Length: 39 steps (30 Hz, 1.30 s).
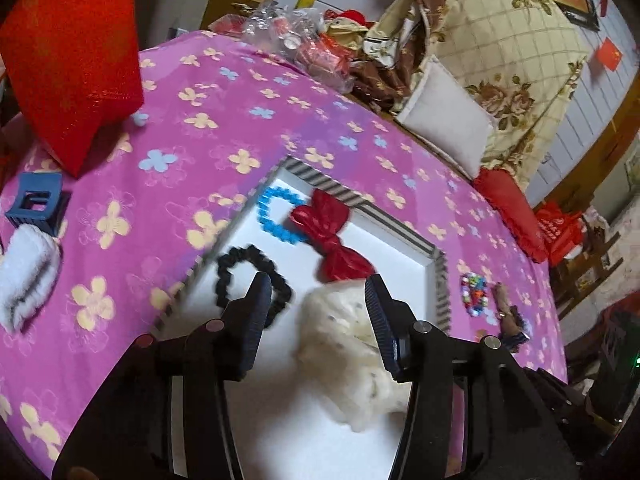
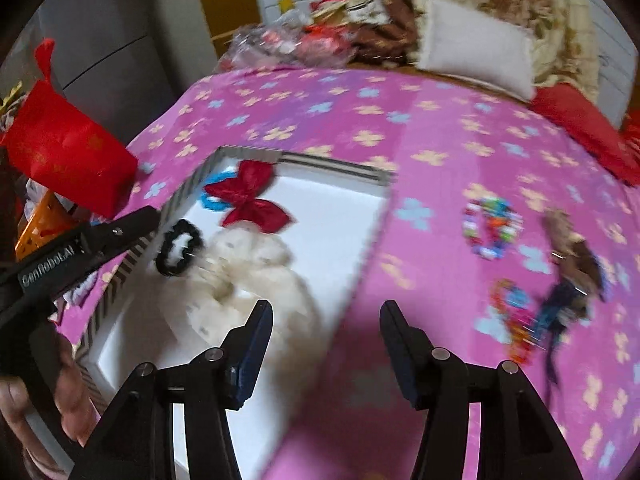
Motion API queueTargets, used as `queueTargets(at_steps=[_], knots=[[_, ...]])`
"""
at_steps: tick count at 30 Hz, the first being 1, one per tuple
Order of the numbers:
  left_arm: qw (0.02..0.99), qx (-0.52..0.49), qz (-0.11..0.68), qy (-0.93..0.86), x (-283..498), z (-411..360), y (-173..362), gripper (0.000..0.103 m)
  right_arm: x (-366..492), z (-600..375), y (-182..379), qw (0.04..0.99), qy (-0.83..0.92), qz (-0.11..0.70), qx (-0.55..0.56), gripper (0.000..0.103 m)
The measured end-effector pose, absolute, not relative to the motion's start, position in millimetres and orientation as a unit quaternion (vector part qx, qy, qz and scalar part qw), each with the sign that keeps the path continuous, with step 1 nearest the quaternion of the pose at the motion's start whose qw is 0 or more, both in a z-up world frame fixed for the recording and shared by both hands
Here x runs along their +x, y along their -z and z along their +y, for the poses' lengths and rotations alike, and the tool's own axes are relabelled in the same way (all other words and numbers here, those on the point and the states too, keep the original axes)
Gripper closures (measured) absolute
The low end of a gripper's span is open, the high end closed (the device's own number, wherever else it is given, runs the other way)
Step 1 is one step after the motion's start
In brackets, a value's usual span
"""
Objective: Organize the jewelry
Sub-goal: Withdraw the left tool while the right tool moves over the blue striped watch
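Note:
A white tray with a striped rim lies on the pink flowered cloth. In it are a red bow, a blue bead bracelet, a black scrunchie and a fluffy white scrunchie. My left gripper is open just above the white scrunchie, holding nothing. My right gripper is open and empty over the tray's right rim. On the cloth to the right lie a multicoloured bead bracelet, a brown hair tie and colourful clips.
A red bag stands at the left. A blue hair claw and a white fluffy item lie on the cloth left of the tray. Pillows, a quilt and plastic packets crowd the far edge.

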State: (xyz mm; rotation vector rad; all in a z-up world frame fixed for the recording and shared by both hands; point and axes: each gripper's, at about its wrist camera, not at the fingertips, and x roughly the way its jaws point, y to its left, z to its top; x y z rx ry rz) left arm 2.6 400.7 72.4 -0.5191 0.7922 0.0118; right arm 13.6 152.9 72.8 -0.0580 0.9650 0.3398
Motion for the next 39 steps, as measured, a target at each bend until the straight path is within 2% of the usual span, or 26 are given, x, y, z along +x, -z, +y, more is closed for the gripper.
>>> queueTargets(at_steps=[7, 12, 17, 24, 25, 26, 28, 35, 39], knots=[[0.89, -0.253, 0.369, 0.086, -18.3, 350.6, -86.6, 0.055, 10.6, 30.1, -66.3, 0.883, -0.042, 0.467, -0.008, 0.049], [0.884, -0.243, 0.375, 0.138, -25.3, 307.9, -92.3, 0.055, 28.5, -38.4, -63.7, 0.877, -0.008, 0.475, 0.067, 0.049], [0.882, -0.215, 0.393, 0.15, -21.4, 280.3, -87.0, 0.055, 51.6, -42.9, -65.2, 0.873, -0.03, 0.473, 0.115, 0.049], [0.872, -0.219, 0.412, 0.151, -15.0, 276.4, -73.5, 0.055, 77.9, 14.4, -48.5, 0.874, -0.056, 0.482, 0.024, 0.049], [0.87, -0.221, 0.414, 0.152, -15.2, 277.4, -72.2, 0.055, 80.7, 15.5, -45.2, 0.874, -0.053, 0.483, 0.022, 0.054], [0.869, -0.222, 0.415, 0.152, -15.0, 278.0, -71.3, 0.055, 82.5, 15.3, -42.7, 0.872, -0.054, 0.485, 0.024, 0.075], [0.869, -0.221, 0.417, 0.148, -14.6, 279.4, -70.4, 0.055, 83.5, 14.5, -38.8, 0.865, -0.064, 0.497, 0.039, 0.092], [0.868, -0.228, 0.418, 0.141, -15.2, 283.5, -70.4, 0.055, 34.1, 17.8, -36.1, 0.806, -0.197, 0.541, 0.137, 0.094], [0.871, -0.219, 0.42, 0.132, -17.1, 281.8, -68.8, 0.055, -11.5, 23.2, -29.0, 0.772, -0.246, 0.567, 0.149, 0.094]])
